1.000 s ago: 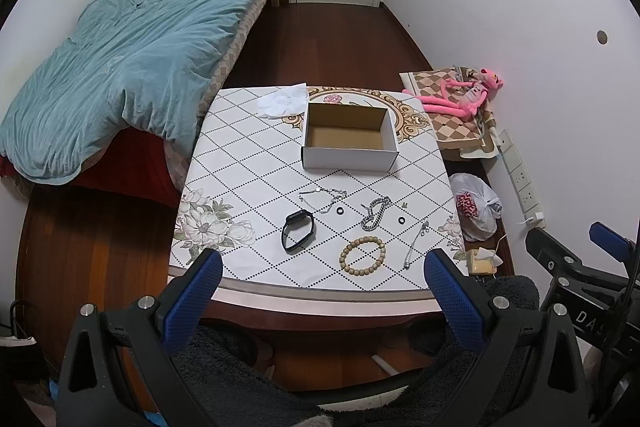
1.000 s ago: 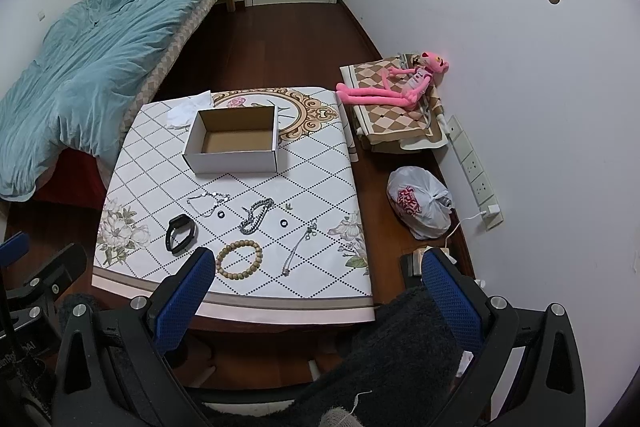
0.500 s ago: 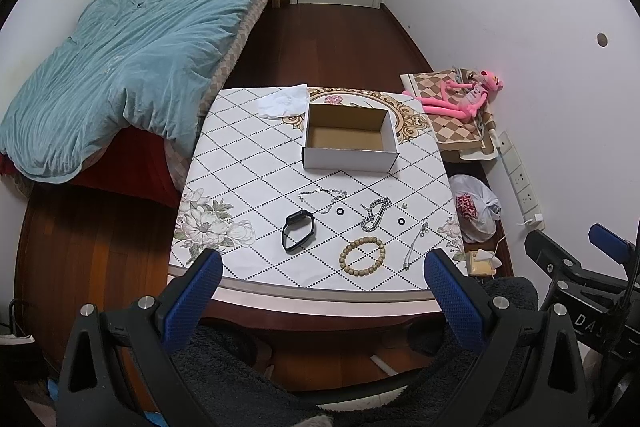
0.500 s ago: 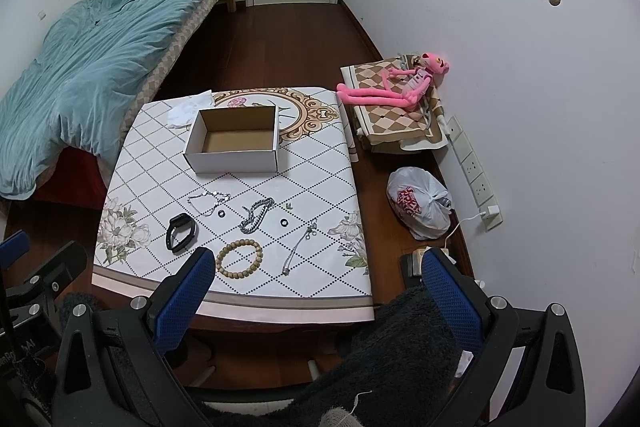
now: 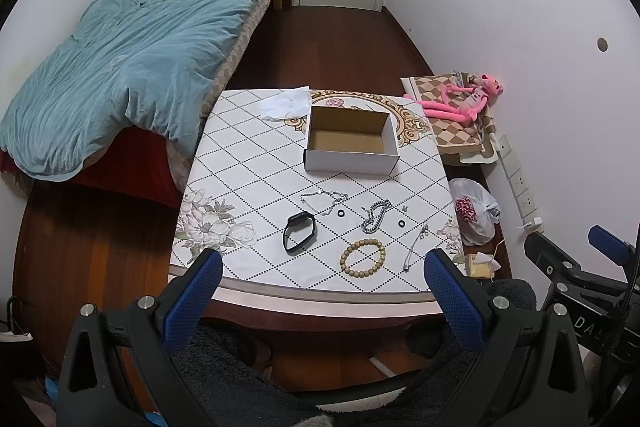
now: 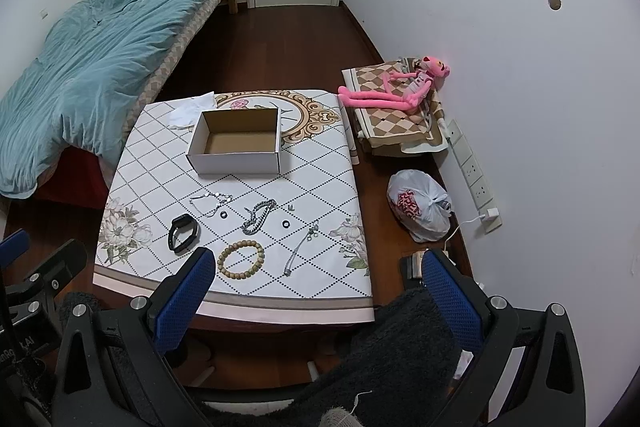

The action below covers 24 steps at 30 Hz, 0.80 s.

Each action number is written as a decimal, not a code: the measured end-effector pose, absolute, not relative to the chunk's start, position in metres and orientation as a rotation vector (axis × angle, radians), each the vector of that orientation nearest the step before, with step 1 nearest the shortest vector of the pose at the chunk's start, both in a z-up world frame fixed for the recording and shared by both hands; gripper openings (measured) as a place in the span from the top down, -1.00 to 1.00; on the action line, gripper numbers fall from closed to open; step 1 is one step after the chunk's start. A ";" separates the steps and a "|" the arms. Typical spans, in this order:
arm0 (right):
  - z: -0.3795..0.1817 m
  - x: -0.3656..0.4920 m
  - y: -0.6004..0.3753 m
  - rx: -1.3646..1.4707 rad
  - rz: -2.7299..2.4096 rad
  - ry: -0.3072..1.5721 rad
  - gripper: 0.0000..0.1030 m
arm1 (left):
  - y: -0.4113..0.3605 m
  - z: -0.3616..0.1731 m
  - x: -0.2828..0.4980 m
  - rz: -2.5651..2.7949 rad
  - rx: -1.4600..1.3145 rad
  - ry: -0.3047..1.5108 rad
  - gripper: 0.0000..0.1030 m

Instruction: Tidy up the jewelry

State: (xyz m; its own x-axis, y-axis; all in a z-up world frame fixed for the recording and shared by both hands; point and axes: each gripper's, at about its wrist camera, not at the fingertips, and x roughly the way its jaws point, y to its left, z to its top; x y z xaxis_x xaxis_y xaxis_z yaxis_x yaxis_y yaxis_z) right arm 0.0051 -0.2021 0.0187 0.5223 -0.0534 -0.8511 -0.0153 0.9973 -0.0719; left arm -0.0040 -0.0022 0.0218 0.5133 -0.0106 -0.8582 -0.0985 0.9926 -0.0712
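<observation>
Box, one; rings, two; chains, three

The desk wears a white cloth with a black dotted diamond grid, grey flowers at its near corners and a gold scroll medallion at the far edge. The box is white outside, brown inside. The bead bracelet is tan, the wristband black.

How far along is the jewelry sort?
Nothing done: the cardboard box is empty. Nothing in hand: left gripper and right gripper hang open short of the table. Left: bead bracelet, black band, silver chains, rings.
</observation>
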 end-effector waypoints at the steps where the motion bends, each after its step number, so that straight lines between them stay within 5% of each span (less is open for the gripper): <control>1: 0.019 0.005 -0.202 -0.073 -0.022 1.021 -1.00 | -0.003 0.022 -0.004 0.053 -0.117 1.031 -1.00; 12: -0.007 0.032 -0.202 -0.068 -0.039 1.050 -1.00 | 0.013 -0.011 0.028 0.143 -0.076 1.032 -1.00; 24: -0.145 0.107 -0.177 -0.086 -0.027 1.286 -1.00 | 0.038 -0.123 0.091 0.215 0.013 1.213 -0.99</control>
